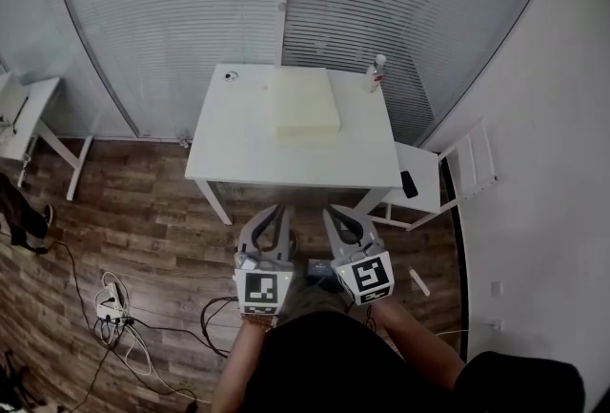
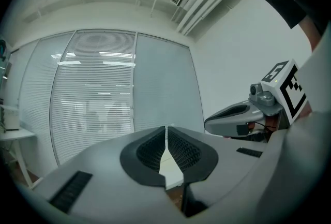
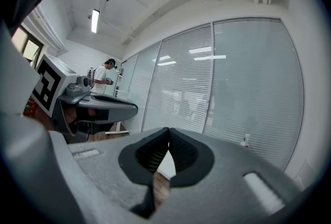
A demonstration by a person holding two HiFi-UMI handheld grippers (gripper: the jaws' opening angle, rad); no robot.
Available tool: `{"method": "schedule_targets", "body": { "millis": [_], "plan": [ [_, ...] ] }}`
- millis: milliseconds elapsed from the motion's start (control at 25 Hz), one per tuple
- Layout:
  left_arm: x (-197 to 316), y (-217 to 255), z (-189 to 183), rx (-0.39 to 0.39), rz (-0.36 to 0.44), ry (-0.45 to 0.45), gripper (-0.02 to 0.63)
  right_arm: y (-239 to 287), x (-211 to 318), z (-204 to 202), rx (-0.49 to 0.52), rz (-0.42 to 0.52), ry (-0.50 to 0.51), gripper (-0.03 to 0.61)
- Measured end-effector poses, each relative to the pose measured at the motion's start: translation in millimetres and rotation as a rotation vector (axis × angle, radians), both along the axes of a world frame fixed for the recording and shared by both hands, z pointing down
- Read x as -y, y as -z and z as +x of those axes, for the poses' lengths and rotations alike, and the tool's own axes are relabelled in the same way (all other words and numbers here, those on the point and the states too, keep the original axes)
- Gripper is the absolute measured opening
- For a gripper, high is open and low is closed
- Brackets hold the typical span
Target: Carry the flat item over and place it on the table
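While left gripper (image 1: 275, 211) and right gripper (image 1: 336, 213) hang side by side close to person's body, flat cream slab (image 1: 307, 103) lies on white table (image 1: 238, 149), toward far edge, well apart from both tools. Left gripper: jaws pressed together, nothing between them. Right gripper: same, closed tight, empty. Tips aim at table's near edge over wooden floor (image 1: 143, 220). Small bottle (image 1: 377, 72) stands at far right corner, near slab, not touching. White chair (image 1: 448, 175) just beside table's right side.
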State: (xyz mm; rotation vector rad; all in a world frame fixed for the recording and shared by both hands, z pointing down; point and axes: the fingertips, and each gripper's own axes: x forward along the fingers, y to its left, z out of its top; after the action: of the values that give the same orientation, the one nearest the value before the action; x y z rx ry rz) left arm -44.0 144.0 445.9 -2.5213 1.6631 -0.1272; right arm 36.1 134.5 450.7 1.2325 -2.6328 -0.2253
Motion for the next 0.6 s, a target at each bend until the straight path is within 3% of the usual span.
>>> {"method": "schedule_targets", "body": {
  "millis": [600],
  "plan": [
    [3, -6, -14, -0.005, -0.008, 0.008, 0.02, -3, 2, -19, -0.008, -0.009, 0.042, -0.003]
  ]
}}
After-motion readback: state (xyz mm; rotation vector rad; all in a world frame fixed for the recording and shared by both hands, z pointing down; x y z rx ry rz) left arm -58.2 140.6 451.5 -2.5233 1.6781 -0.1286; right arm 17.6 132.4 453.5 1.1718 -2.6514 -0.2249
